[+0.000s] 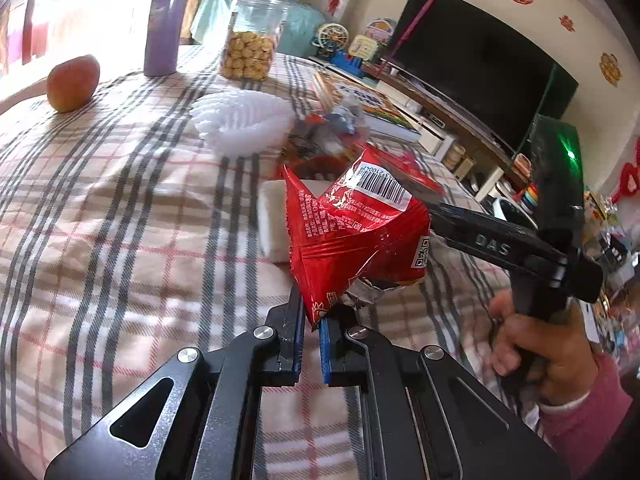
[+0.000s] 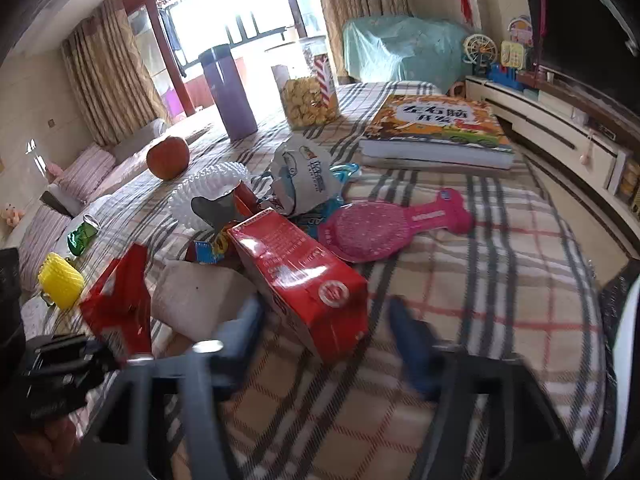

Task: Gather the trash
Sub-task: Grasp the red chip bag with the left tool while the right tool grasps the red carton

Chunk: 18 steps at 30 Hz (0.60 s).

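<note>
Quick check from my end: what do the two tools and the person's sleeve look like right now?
The left tool is a black metal linkage with silver round pivot bolts, triangular cutouts and blue pads on its fingers. The right tool has the same dark frame and blue fingertips, blurred in its own view; from the left view its body bears white lettering "DAS" and a green light. The sleeve is pink with a white cuff.

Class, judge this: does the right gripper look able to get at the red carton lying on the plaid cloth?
Probably yes. The right gripper is open just before the red carton, with nothing between them.
</note>
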Motion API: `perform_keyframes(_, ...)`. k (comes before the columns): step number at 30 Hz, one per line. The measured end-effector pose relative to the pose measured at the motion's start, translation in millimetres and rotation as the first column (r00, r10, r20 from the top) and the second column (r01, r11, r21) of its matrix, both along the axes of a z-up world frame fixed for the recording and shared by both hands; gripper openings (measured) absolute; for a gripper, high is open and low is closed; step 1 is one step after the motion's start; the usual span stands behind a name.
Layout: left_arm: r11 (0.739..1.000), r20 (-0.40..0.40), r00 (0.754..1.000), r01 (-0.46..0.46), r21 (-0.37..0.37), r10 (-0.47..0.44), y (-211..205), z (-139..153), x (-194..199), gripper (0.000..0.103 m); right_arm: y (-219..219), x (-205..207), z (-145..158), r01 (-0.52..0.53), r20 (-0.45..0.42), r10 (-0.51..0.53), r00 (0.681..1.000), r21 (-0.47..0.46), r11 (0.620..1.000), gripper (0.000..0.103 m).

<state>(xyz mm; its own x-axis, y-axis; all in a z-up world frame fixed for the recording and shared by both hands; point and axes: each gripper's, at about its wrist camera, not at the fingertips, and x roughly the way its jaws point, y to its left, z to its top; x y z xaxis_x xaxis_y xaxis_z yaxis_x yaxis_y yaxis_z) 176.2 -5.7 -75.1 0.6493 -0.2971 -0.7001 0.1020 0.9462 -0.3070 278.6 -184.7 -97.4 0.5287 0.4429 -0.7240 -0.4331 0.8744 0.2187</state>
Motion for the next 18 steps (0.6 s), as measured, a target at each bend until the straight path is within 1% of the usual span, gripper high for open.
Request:
perform_keyframes(5, 1.000, 0.002, 1.000, 0.022, 0.003, -0.022, -9, 0, -5, 0.005, -13, -17, 2, 0.024, 0.001, -0.024, 1.000, 0.032, 0.999, 0.037)
perform_keyframes(8, 1.000, 0.002, 1.000, 0.031, 0.001, -0.031, -13, 0, -5, 0.006, -27, -36, 3, 0.048, 0.008, -0.048, 0.999, 0.013, 0.999, 0.036)
perform_keyframes(11, 0.999, -0.001, 0.999, 0.040, 0.003, -0.040, -16, -1, -5, 0.006, -34, -48, 2, 0.043, -0.006, -0.043, 0.999, -0.009, 0.999, 0.037)
perform_keyframes(13, 0.999, -0.006, 0.999, 0.046, 0.001, -0.046, -18, -2, -5, 0.006, -35, -49, 2, 0.041, -0.006, -0.042, 0.999, -0.016, 0.999, 0.038)
perform_keyframes(15, 0.999, -0.004, 0.999, 0.049, 0.006, -0.049, -19, -1, -7, 0.006, -34, -46, 3, 0.051, 0.003, -0.051, 0.999, -0.028, 0.998, 0.043)
perform_keyframes(16, 0.999, -0.002, 0.999, 0.049, 0.008, -0.049, -19, 0, -7, 0.005, -32, -43, 4, 0.053, 0.009, -0.052, 0.999, -0.031, 0.998, 0.048)
perform_keyframes(18, 0.999, 0.001, 0.999, 0.048, 0.007, -0.048, -19, 2, -9, 0.005, -27, -32, 4, 0.047, 0.009, -0.047, 0.999, -0.034, 0.998, 0.050)
